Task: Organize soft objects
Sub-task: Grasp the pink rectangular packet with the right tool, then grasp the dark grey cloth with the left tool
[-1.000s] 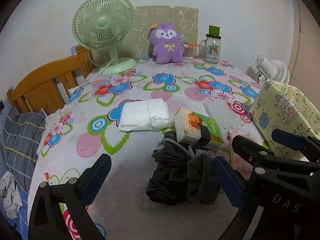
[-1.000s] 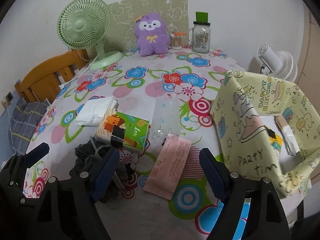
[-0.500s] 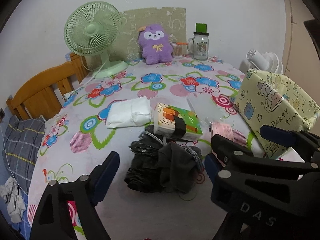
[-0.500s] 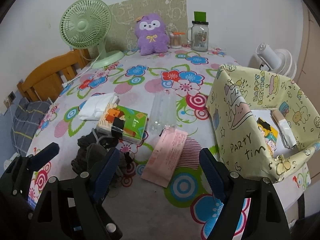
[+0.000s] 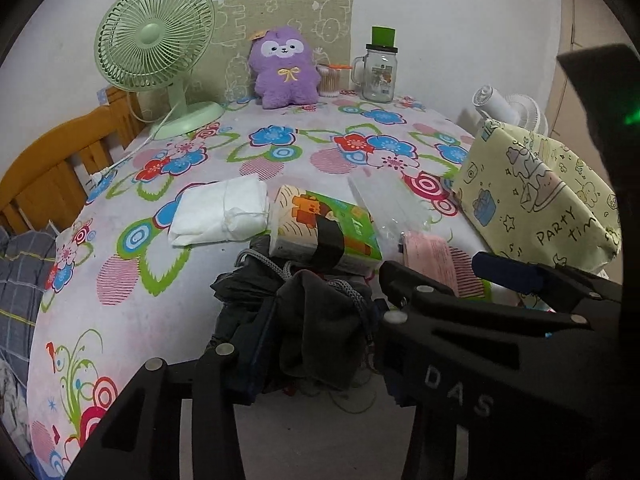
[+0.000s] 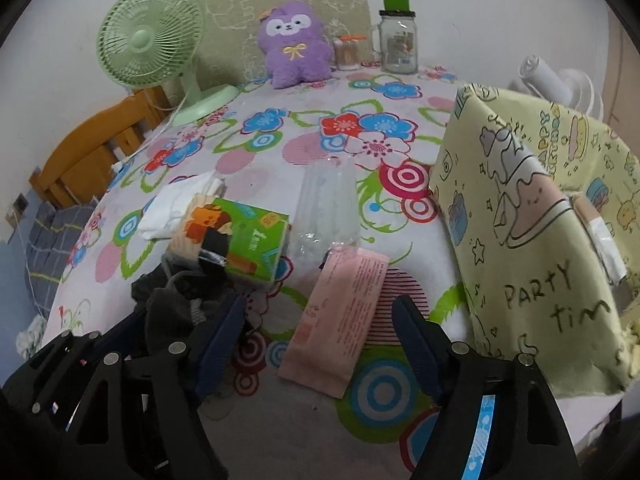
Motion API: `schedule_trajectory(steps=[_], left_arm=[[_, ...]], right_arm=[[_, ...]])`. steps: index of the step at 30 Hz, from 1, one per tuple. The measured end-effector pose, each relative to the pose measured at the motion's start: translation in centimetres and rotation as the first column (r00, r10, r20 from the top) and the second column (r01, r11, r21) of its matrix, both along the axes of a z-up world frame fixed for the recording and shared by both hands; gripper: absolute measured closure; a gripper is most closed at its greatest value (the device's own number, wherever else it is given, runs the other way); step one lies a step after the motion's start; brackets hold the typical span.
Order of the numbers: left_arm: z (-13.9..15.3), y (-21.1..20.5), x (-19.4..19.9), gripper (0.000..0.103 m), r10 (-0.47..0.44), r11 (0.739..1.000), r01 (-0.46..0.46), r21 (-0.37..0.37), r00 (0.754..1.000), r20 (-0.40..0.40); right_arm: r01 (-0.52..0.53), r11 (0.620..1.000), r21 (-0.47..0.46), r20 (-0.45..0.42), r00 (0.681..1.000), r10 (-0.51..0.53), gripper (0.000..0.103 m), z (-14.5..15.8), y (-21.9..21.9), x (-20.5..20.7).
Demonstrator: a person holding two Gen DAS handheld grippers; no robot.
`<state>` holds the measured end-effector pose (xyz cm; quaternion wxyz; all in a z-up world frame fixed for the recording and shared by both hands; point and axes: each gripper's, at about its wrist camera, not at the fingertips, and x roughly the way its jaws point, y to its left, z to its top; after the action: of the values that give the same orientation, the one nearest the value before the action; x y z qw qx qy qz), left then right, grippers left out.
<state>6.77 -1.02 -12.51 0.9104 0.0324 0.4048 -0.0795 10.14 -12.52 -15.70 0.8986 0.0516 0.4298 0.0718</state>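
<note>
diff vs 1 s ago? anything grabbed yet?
The left tongs have just been closing around the dark cloth bundle; it now sits between their fingers, though pad contact is unclear. The right tongs have narrowed slightly, remaining open over the pink packet. Tissue pack, white bundle and yellow bag are unmoved.
</note>
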Motion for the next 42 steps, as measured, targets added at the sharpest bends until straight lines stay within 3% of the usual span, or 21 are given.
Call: schedule_trajectory(steps=[10,11,13,15,25,42], left_arm=[[-0.3,0.3,0.6,0.055,0.003,1.000,-0.003,0.001,1.000,-0.004],[-0.3,0.3,0.7,0.055,-0.001,1.000,0.001,-0.004,1.000,-0.010],[-0.5,0.2,0.7,0.055,-0.008,1.000,0.008,-0.008,1.000,-0.019],[-0.5,0.0,0.7,0.057,-0.010,1.000,0.010,-0.002,1.000,-0.016],[0.2,0.2,0.3,0.067,0.007,1.000,-0.007,0.002,1.000,-0.004],[2.6,0.6,-2.6,0.071,0.029,1.000,-0.028,-0.004,0.997,0.070]], right_arm=[[0.068,0.997,0.042,-0.063,0.996,-0.065,0.031,-1.4,-0.6,1.7],[0.073,0.997,0.031,-0.060,0.996,-0.071,0.034,-1.4,-0.6,1.7],[0.084,0.996,0.011,-0.057,0.995,-0.083,0.051,-1.4,-0.6,1.8],[0.090,0.996,-0.030,-0.051,0.995,-0.091,0.057,-1.5,-0.5,1.9],[0.077,0.997,-0.026,-0.037,0.996,-0.078,0.059,-1.0,-0.7,1.2],[0.043,0.999,-0.006,0.049,0.998,-0.043,0.059,2.3,-0.2,-2.2]])
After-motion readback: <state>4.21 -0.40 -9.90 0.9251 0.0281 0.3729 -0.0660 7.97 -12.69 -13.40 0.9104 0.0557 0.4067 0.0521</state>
